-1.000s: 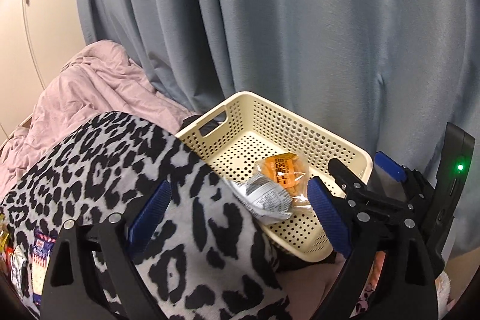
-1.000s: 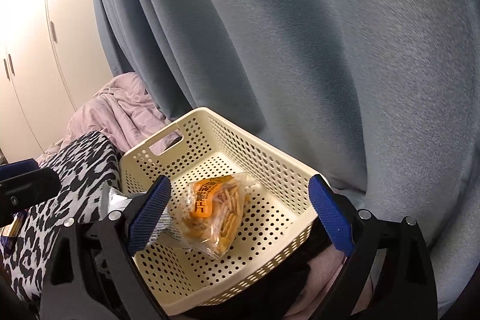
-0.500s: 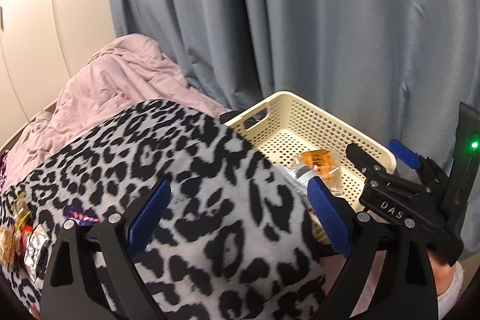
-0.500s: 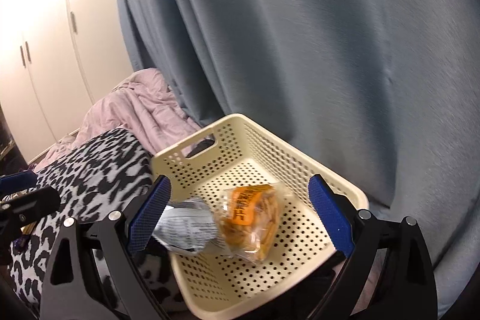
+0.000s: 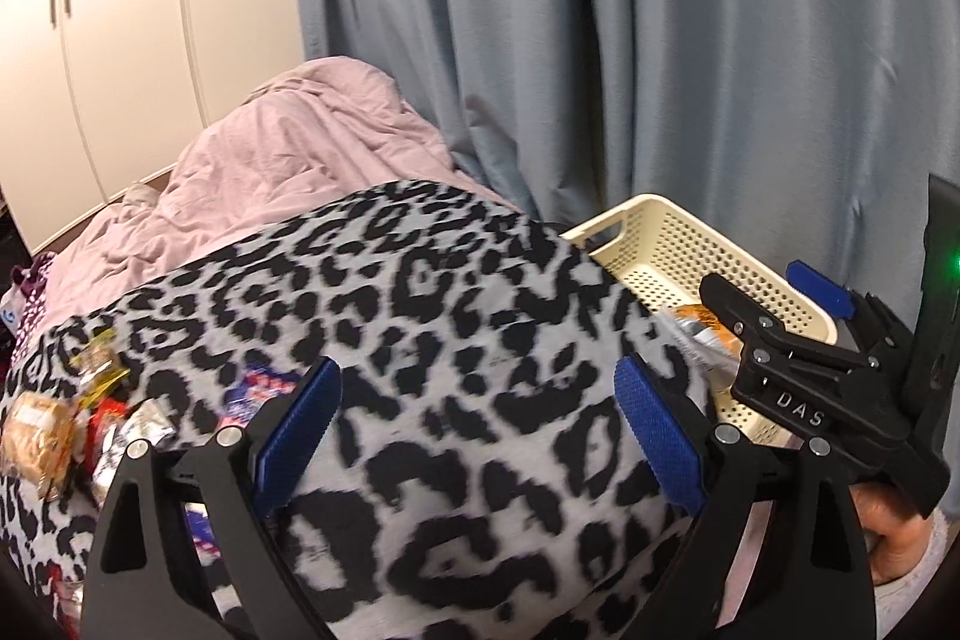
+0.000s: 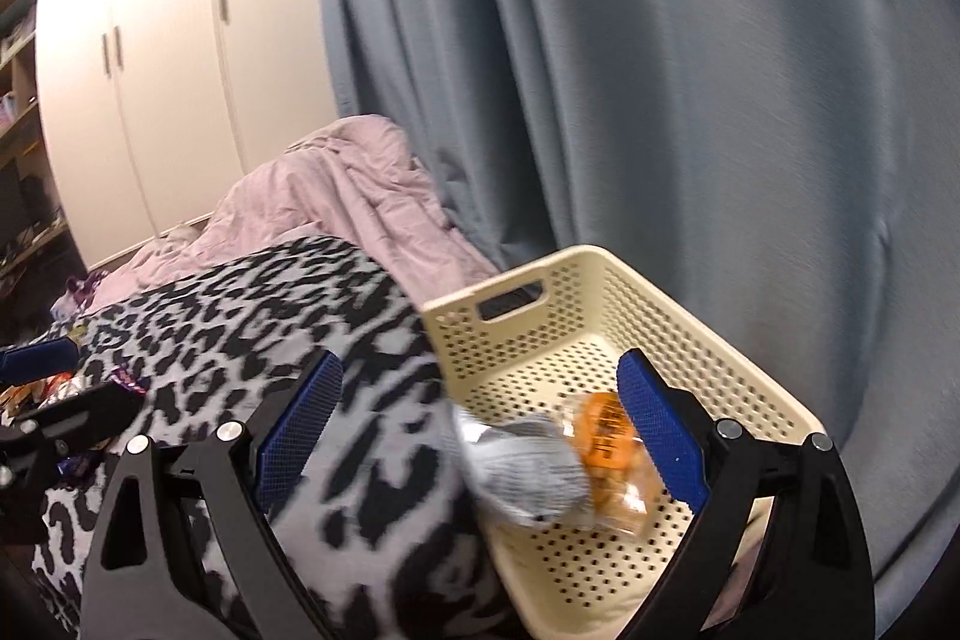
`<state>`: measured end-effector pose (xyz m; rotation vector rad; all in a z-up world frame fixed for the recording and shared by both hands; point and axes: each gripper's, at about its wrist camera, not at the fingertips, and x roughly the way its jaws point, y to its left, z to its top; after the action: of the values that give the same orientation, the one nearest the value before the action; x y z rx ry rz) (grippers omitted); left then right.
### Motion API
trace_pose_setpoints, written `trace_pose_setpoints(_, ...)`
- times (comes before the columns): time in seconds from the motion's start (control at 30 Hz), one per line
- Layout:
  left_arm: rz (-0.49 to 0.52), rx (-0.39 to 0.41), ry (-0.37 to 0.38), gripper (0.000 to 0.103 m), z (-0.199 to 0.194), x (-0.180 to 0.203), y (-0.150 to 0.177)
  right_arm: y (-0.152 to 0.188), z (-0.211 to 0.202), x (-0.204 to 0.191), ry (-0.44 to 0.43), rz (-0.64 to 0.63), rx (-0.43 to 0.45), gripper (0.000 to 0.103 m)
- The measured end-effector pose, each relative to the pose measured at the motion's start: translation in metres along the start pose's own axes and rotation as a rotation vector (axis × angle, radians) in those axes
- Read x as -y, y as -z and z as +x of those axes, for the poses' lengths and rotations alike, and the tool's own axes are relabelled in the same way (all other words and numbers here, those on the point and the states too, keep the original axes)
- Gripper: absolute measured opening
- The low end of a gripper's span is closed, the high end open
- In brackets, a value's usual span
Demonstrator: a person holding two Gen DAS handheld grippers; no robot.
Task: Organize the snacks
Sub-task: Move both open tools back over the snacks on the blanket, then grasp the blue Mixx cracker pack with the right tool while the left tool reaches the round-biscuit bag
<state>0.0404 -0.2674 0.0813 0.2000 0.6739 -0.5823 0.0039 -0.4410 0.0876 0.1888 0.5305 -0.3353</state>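
From the left wrist view, the left gripper (image 5: 477,436) hangs over a leopard-print blanket (image 5: 420,316), its jaws spread wide with nothing between the blue pads. A heap of loose snacks (image 5: 78,424) lies on the blanket at the far left, wrappers in gold, red and silver jumbled together. To the right, a cream perforated basket (image 5: 672,250) sits at the blanket's edge against a grey-blue curtain (image 5: 660,40). The right gripper (image 5: 774,307) reaches in over the basket, partly covering a silver packet (image 5: 690,340) and an orange packet (image 5: 699,313) inside it. A hand (image 5: 888,538) holds that gripper's handle at the lower right. A rumpled pink duvet (image 5: 288,142) lies behind the blanket, with white wardrobe doors (image 5: 120,10) beyond it.

From the right wrist view, the right gripper (image 6: 480,436) also has its jaws wide apart and holds nothing. The basket (image 6: 540,304) fills the lower right, and 2 snack packs rest on its floor, touching: the silver packet (image 6: 522,466) toward the blanket side and the orange packet (image 6: 606,430) just beside it. The picture is smeared here, so print on the packs cannot be read. The left gripper (image 6: 36,376) pokes in at the far left edge over the blanket (image 6: 240,340), close to the snack heap (image 6: 57,382).
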Motion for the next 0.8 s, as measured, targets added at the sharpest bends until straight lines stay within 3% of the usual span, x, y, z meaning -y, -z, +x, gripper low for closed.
trace_pose_setpoints(0.5,-0.153,0.024,-0.117,0.092,-0.050,-0.094,0.043,0.004,-0.005,-0.121,-0.174,-0.188,-0.024,0.094)
trace_pose_setpoints(0.8,-0.236,0.016,-0.189,0.092,-0.069,-0.143,0.070,0.013,0.000,-0.173,-0.263,-0.256,-0.065,0.094)
